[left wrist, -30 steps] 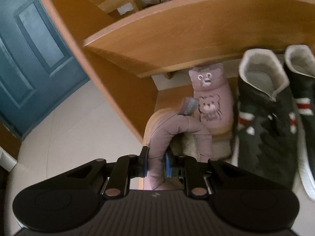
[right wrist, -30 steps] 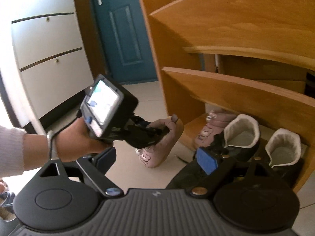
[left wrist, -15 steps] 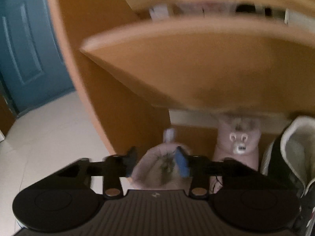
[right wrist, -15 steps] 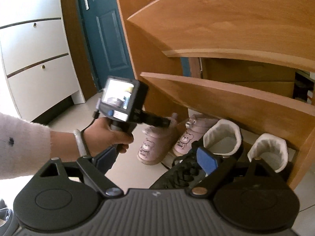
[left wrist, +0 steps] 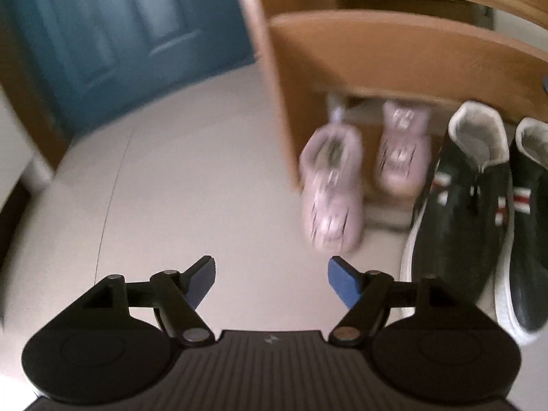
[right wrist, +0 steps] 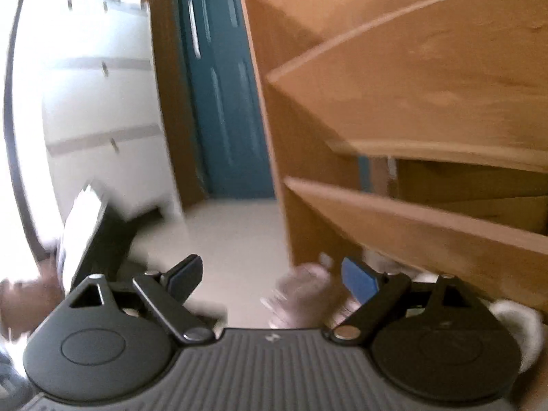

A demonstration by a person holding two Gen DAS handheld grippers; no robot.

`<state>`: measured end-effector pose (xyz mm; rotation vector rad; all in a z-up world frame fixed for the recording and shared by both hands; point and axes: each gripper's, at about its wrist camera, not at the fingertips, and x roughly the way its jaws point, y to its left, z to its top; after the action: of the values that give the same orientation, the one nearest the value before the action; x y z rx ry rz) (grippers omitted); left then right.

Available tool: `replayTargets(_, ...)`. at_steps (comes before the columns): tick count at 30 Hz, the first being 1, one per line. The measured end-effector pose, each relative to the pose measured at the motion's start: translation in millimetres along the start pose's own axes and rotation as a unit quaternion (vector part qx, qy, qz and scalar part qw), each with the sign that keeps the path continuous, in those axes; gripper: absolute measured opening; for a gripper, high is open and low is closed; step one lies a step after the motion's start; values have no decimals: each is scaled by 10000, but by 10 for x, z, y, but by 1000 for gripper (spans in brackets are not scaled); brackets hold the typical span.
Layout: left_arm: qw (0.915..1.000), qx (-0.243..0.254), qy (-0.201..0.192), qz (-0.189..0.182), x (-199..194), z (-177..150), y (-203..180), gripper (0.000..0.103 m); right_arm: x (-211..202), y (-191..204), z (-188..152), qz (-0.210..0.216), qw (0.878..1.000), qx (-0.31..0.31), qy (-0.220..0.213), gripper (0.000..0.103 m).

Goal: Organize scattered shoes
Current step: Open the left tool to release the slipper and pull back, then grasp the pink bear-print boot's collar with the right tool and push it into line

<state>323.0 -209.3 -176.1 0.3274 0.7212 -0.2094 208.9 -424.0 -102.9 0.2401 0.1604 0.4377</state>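
Two pink bear-print shoes stand side by side at the left end of the wooden shoe rack's (left wrist: 394, 54) lowest level: one (left wrist: 332, 191) at the front, its mate (left wrist: 402, 150) further in. To their right sits a pair of dark sneakers (left wrist: 459, 226) with white lining. My left gripper (left wrist: 271, 267) hovers over the floor short of the pink shoes, its jaws opening with nothing between them. My right gripper (right wrist: 270, 267) is open and empty, pointing at the rack's left side, a blurred pink shoe (right wrist: 301, 291) just beyond it.
A teal door (left wrist: 120, 34) stands left of the rack, with a white drawer cabinet (right wrist: 96, 102) further left. Pale floor (left wrist: 171, 188) spreads in front. A person's hand (right wrist: 24, 301) holds the left gripper's body (right wrist: 85, 239) at the right wrist view's left edge.
My left gripper let go of the pink shoe, opened wide and drew back from the rack. The shoe now stands beside its mate. The right wrist view has swung slightly and blurred.
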Motion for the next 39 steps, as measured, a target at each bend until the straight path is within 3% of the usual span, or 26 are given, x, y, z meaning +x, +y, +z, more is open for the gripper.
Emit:
replayTargets(3, 9977, -666, 29, 145, -173, -385, 258, 76, 8, -124, 70, 1055, 9923, 637, -133, 89)
replayTargets(4, 9965, -831, 60, 88, -222, -486, 322, 76, 43, -133, 83, 994, 9928, 661, -62, 89)
replayTargets(9, 9946, -1016, 225, -23, -338, -601, 301, 76, 577, -86, -18, -319, 9968, 318, 666, 86)
replayTargets(11, 9941, -1042, 282, -96, -385, -599, 243, 76, 932, -31, -101, -798, 9914, 274, 1001, 60)
replayTargets(13, 9938, -1052, 305, -169, -449, -596, 189, 76, 1355, -4, -189, -1193, 9820, 424, 1399, 43)
replayTargets(15, 9940, -1030, 266, -242, -547, -591, 143, 76, 1621, 11, -270, -1555, 9738, 453, 1596, 32)
replayTargets(19, 9943, -994, 179, -353, -709, -612, 125, 76, 1882, 128, -443, -2317, 9589, 16, 1639, 33)
replayTargets(24, 9950, -955, 103, -283, -764, -680, 142, 76, 1814, 366, -704, -2722, 9486, -750, 1428, 56)
replayTargets(26, 9945, -998, 101, -292, -779, -707, 183, 76, 1777, 443, -779, -2795, 9472, -874, 1308, 75)
replayTargets(27, 9942, -1031, 98, -281, -784, -719, 207, 76, 1782, 462, -817, -2801, 9470, -898, 1290, 78)
replayTargets(37, 9934, -1119, -7, -253, -857, -778, 288, 76, 2183, 378, -1011, -3108, 9275, -653, 1973, 78)
replayTargets(39, 9932, -1131, 8, -262, -847, -788, 292, 76, 2238, 376, -1085, -3115, 9235, -629, 2149, 70)
